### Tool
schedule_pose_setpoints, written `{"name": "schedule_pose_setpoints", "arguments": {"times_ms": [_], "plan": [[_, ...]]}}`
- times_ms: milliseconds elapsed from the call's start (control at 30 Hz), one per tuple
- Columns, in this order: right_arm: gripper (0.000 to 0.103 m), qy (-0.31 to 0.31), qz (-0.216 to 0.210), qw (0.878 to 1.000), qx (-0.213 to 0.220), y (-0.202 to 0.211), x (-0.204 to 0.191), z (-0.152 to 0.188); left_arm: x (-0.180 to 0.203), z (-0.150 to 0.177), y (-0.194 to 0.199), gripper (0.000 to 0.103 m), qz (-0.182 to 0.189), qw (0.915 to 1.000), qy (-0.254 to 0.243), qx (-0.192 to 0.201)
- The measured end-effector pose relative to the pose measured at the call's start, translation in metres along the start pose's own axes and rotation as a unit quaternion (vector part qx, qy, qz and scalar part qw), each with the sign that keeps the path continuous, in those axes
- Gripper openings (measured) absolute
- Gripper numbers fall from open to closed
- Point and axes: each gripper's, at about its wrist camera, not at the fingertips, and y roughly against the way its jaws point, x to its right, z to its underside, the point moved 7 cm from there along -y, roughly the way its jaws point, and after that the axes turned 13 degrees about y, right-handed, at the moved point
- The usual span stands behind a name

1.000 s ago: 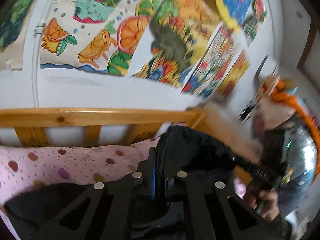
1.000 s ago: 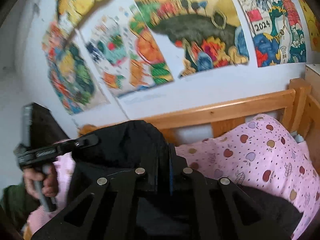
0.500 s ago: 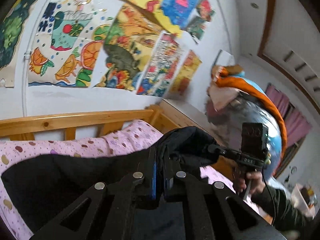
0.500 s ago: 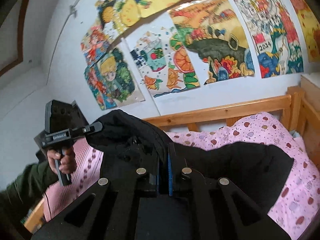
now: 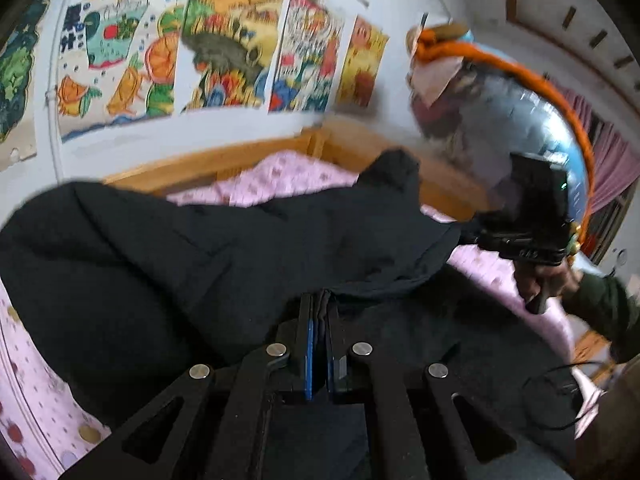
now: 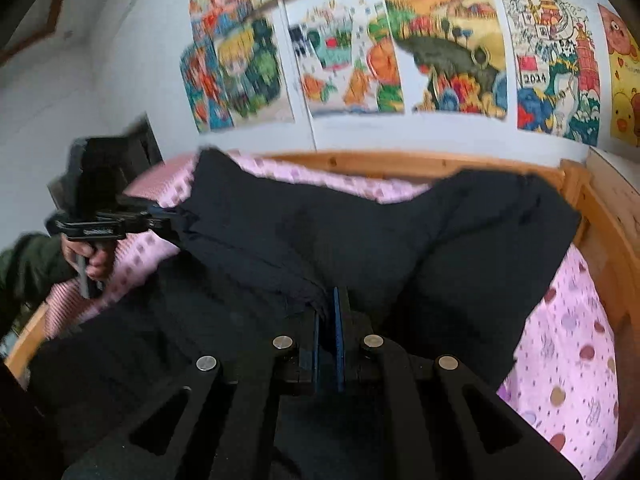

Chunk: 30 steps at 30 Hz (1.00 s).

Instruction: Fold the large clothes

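A large black garment (image 5: 208,248) is stretched between my two grippers above a bed; it also shows in the right wrist view (image 6: 360,232). My left gripper (image 5: 318,304) is shut on one edge of the cloth. My right gripper (image 6: 330,300) is shut on another edge. The right gripper also shows at the right of the left wrist view (image 5: 464,236), gripping the cloth. The left gripper shows at the left of the right wrist view (image 6: 172,216), also on the cloth. The far part of the garment drapes over the sheet.
The bed has a pink spotted sheet (image 6: 568,340) and a wooden rail (image 6: 400,160) along the wall. Colourful posters (image 6: 440,48) hang on the white wall. A shiny balloon (image 5: 532,128) with an orange rim floats at the right of the left wrist view.
Both grippers have come down and apart with the garment, which now spreads wider and lower over the bed. Both stay shut on it.
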Motion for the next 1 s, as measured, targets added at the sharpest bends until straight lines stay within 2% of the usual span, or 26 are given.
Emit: {"name": "schedule_pose_setpoints", "arguments": {"times_ms": [233,533,633,767,833,867,967,1000], "plan": [[0.006,0.005,0.041,0.998,-0.044,-0.040,0.005,0.022,-0.020,0.015,-0.039,0.004,-0.045,0.9988,0.018,-0.008],[0.006,-0.015,0.040,0.996,-0.077,-0.079,0.014,0.038,-0.038,0.037,-0.076,0.004,-0.060,0.9981,0.016,0.000],[0.006,-0.019,0.040,0.996,-0.082,-0.084,0.013,0.043,-0.039,0.040,-0.080,0.004,-0.060,0.9981,0.016,0.000],[0.007,-0.019,0.044,0.997,-0.056,-0.068,0.009,0.036,-0.034,0.036,-0.070,0.006,-0.069,0.9974,-0.006,0.017],[0.010,-0.019,0.044,0.998,-0.039,-0.056,0.005,0.031,-0.028,0.035,-0.062,0.011,-0.075,0.9967,-0.021,0.025],[0.015,-0.017,0.041,0.998,-0.034,-0.051,0.003,0.030,-0.026,0.036,-0.057,0.013,-0.075,0.9965,-0.027,0.027],[0.035,-0.018,0.033,0.999,-0.025,-0.037,0.000,0.032,-0.025,0.039,-0.043,0.032,-0.069,0.9967,-0.022,0.035],[0.041,-0.019,0.030,0.999,-0.019,-0.032,0.000,0.032,-0.025,0.040,-0.038,0.044,-0.070,0.9966,-0.020,0.040]]}}
